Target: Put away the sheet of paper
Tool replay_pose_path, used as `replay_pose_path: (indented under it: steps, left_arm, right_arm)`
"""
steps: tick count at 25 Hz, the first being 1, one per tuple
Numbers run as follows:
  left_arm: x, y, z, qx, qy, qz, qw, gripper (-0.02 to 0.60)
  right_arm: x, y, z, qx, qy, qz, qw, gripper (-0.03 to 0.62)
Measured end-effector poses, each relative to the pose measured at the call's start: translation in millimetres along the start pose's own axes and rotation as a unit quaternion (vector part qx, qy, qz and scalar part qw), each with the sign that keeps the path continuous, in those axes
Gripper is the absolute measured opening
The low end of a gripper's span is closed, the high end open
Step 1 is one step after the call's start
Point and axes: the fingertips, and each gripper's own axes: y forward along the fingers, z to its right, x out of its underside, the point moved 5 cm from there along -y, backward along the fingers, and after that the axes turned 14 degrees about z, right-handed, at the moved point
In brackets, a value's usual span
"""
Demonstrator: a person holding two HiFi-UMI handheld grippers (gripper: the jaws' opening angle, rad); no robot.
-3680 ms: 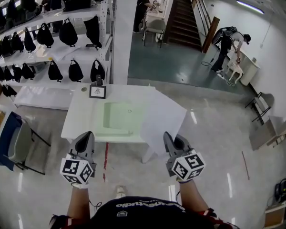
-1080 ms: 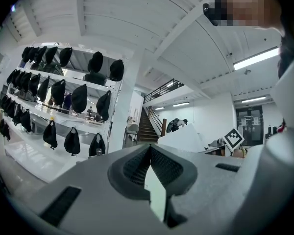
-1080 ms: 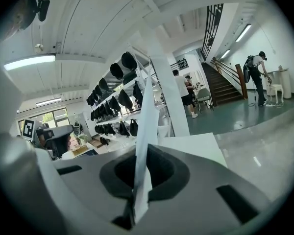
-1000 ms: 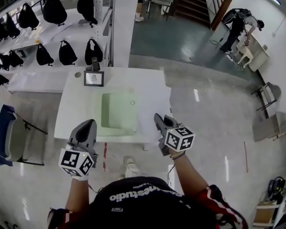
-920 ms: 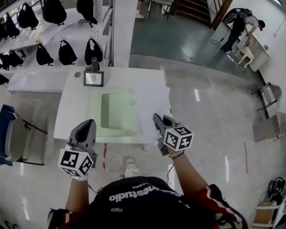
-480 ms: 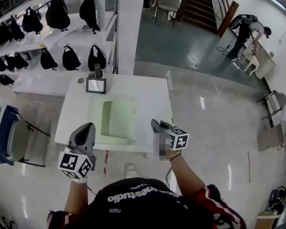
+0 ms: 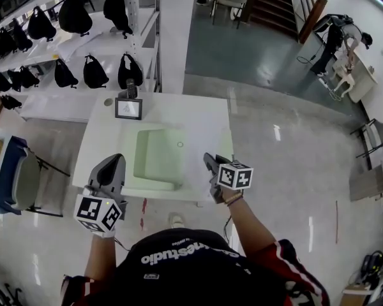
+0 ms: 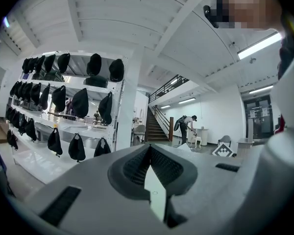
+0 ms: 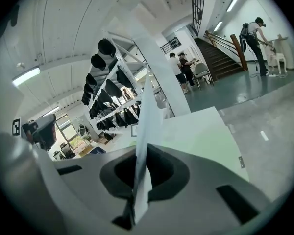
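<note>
The white sheet of paper (image 9: 146, 126) is pinched in my right gripper (image 9: 137, 153) and stands almost edge-on between the jaws. In the head view that gripper (image 7: 209, 160) hovers over the front right part of the white table (image 7: 102, 145), and the sheet is hard to tell from the tabletop. My left gripper (image 7: 115, 164) hangs by the table's front left edge. In the left gripper view its jaws (image 8: 149, 148) meet at the tips with nothing between them.
A pale green mat (image 7: 156, 158) lies mid-table and a small framed picture (image 7: 129, 108) stands at its back edge. White shelves with black bags (image 7: 64, 75) run along the left, a chair (image 7: 19, 183) sits beside the table, and a person (image 7: 345, 37) works far right.
The sheet hung spread over the table's right corner with both grippers short of the table. Now the right gripper is over the table's front right, shut on the sheet. The left moved up slightly.
</note>
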Motion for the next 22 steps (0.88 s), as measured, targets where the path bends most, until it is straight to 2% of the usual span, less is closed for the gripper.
replay_pose_path:
  steps: [22]
  left_arm:
    - [10.5, -1.5, -24.9, -0.06, 0.022, -0.029, 0.9975, 0.006]
  right_arm:
    - [69.4, 57.1, 48.8, 0.016, 0.096, -0.092, 0.991, 0.003]
